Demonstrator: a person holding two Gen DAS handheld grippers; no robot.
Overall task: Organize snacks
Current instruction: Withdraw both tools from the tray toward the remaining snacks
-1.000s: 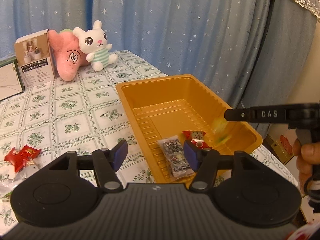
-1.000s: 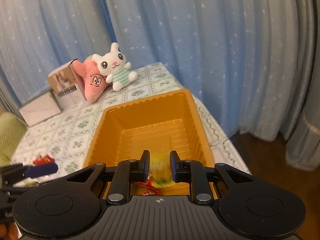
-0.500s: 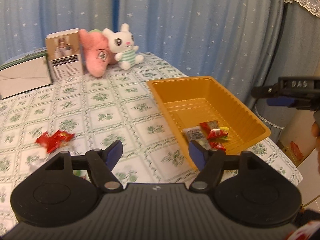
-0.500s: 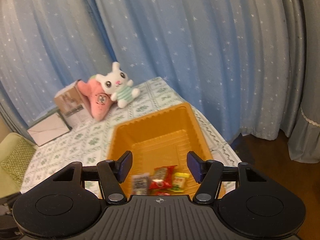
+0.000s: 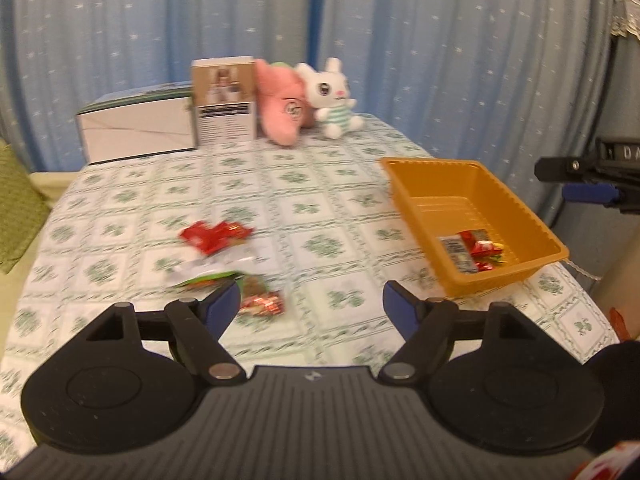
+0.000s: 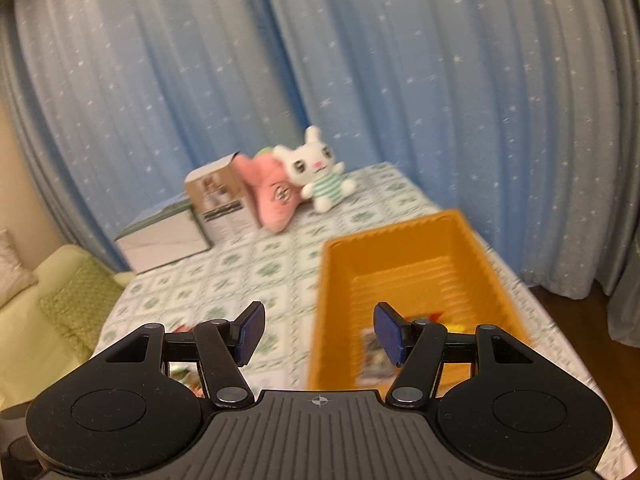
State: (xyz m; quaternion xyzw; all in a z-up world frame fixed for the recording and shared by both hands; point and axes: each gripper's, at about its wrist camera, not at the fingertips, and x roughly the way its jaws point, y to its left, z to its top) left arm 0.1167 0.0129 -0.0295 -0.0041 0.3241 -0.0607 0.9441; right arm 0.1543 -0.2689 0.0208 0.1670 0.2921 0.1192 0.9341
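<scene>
We see the left gripper [image 5: 312, 306] with its blue fingers [image 5: 222, 306] spread wide and still opening, and nothing is between them; they hang over the table [image 5: 320, 208] and touch nothing. Just past the left finger lie loose snacks: a small red and gold snack bag [image 5: 262, 304], a green packet [image 5: 208, 280] beside it, and a little farther away a red wrapper [image 5: 214, 235]. They are blurry, so we cannot read any words on them. To the right sits the orange tray [image 5: 404, 184], near the table's right edge. In its near end lie a gray packet [image 5: 458, 254] and some red and yellow candies [image 5: 486, 251], close together; the far part of the tray is bare. The right gripper [image 6: 319, 334] has its blue fingers [image 6: 251, 332] spread about halfway, and nothing is pinched between them. It hangs above the near left rim of the tray, and its right finger is in front of the snacks inside. In the left view we see the right gripper far to the right, beyond the tray, with the letters "DA" on its black body. At the far end of the table stand a white rabbit toy [image 5: 334, 98], a pink plush toy [image 5: 284, 108], a tall brown box [image 5: 224, 100] with a picture and small print too blurry to read, and a flat white box [image 5: 136, 128]. Behind them hangs a blue curtain [image 5: 440, 40] with little white stars.
</scene>
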